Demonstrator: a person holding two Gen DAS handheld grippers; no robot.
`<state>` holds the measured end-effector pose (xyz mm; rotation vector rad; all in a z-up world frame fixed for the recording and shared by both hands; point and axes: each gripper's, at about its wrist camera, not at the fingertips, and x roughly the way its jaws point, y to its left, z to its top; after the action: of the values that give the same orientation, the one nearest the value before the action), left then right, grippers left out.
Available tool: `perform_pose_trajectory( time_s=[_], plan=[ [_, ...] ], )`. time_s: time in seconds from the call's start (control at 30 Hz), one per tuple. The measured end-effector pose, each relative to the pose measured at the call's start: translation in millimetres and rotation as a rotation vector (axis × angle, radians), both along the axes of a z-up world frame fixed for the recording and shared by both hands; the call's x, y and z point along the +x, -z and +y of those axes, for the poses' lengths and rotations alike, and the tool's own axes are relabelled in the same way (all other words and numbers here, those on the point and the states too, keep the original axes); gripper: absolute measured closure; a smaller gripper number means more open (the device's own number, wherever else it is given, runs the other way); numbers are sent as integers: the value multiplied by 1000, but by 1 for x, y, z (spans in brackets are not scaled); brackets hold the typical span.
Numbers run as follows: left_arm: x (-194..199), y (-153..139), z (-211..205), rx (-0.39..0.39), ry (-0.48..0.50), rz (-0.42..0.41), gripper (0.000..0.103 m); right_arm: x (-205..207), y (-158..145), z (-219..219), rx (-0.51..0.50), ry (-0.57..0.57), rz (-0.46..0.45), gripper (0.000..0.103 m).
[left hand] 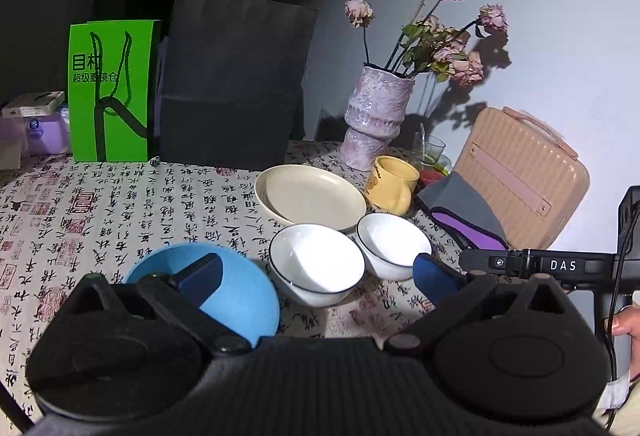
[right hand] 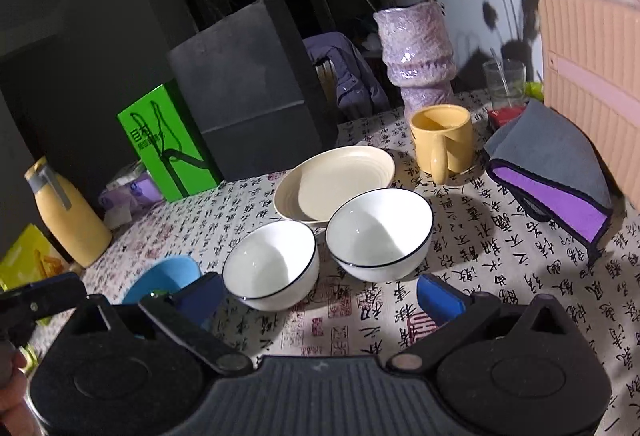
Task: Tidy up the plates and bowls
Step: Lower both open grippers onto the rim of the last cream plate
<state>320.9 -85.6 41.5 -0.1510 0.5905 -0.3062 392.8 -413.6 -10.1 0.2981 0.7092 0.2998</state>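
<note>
Bowls (right hand: 270, 262) sit unstacked at twelve o'clock; with your right gripper (right hand: 320, 300) and left gripper (left hand: 316, 276) spread empty, pinch one rim squarely.

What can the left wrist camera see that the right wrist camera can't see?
Only the left wrist view shows the right tongs from the side, marked DAS, and the whole top handle of the pink case.

Only the right wrist view shows a yellow bottle, a yellow packet beside it, and a jacket on a chair.

Both show two white bowls, a blue bowl, the cream plate, yellow mug, purple vase, green bag and black bag.
</note>
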Motion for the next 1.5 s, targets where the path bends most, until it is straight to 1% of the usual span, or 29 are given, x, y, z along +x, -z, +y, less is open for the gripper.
perform_pose_trajectory(
  time_s=[0.1, 0.3, 0.37, 0.5, 0.63, 0.77, 0.93, 1.03, 1.23, 1.33, 1.5],
  plan=[
    [13, -6, -1, -13, -16, 20, 0, 11, -4, -7, -2, 9, -3, 0],
    [37, -17, -3, -36, -48, 48, 0, 40, -8, -22, 42, 6, 40, 0],
    [47, -20, -4, -28, -61, 53, 0, 50, -10, -25, 46, 4, 52, 0],
    [66, -27, -9, 15, -99, 48, 0, 67, -18, -26, 42, -10, 67, 0],
    [83, -32, -15, 33, -112, 55, 0, 83, -28, -26, 34, -12, 64, 0],
    [97, -35, -23, 49, -130, 64, 0, 100, -36, -28, 58, -15, 70, 0],
    [115, -37, -29, 42, -151, 70, 0, 121, -44, -28, 60, -7, 58, 0],
    [128, -37, -32, 39, -177, 84, 0, 136, -45, -29, 72, -7, 65, 0],
    [158, -37, -38, 58, -243, 98, 0, 167, -47, -25, 34, 2, 71, 0],
    [175, -34, -41, 84, -277, 100, 0, 185, -46, -22, 15, 5, 77, 0],
    [202, -28, -41, 100, -323, 131, 0, 213, -40, -12, -14, -5, 108, 0]
  ],
)
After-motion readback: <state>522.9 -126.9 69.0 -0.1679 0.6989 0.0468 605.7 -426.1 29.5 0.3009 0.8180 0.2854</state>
